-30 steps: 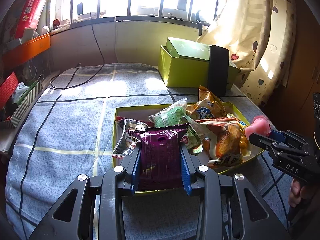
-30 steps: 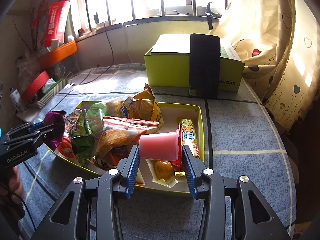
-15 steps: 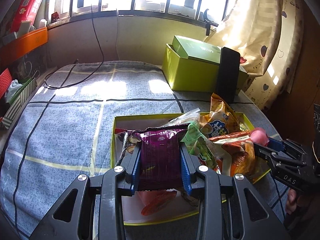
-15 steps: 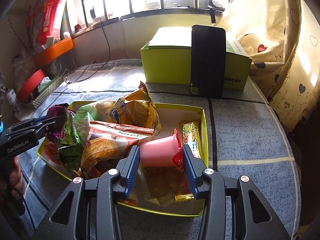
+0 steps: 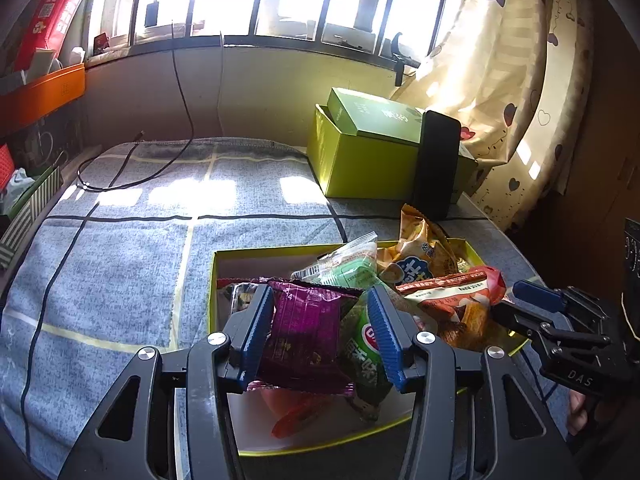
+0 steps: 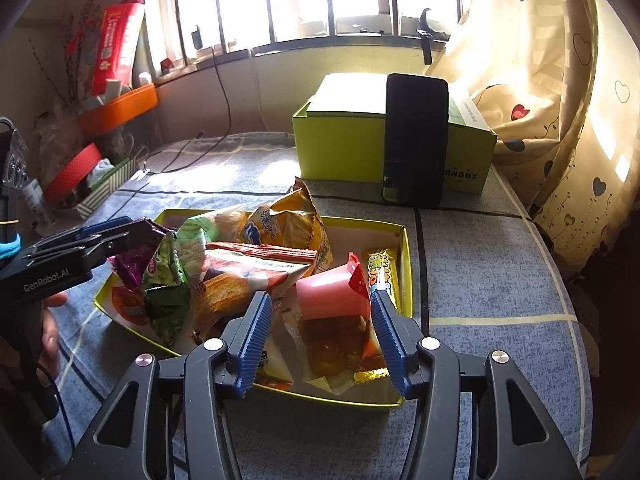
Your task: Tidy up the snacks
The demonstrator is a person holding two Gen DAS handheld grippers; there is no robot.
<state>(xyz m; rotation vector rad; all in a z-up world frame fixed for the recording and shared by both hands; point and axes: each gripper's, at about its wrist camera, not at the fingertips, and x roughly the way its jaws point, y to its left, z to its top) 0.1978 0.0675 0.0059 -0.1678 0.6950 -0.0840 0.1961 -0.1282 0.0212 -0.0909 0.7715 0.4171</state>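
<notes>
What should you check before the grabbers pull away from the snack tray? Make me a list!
1. Purple packet let go by the left gripper: ok, jaws opening, a gap shows on one side.
2. Pink cup let go by the right gripper: ok, jaws opening, gaps on both sides.
3. Purple packet inside the yellow tray: ok.
4. Pink cup inside the tray: ok, lying on other snacks.
5. Cup settled and will not roll: cannot tell.
6. Snacks tidy: not ok, bags heaped, orange chip bag sticking up.

At the desk's (image 5: 120, 248) far right corner a green box (image 5: 360, 168) stands, a black phone (image 5: 436, 164) leaning against it; a cable (image 5: 132, 176) trails over the far left edge.
</notes>
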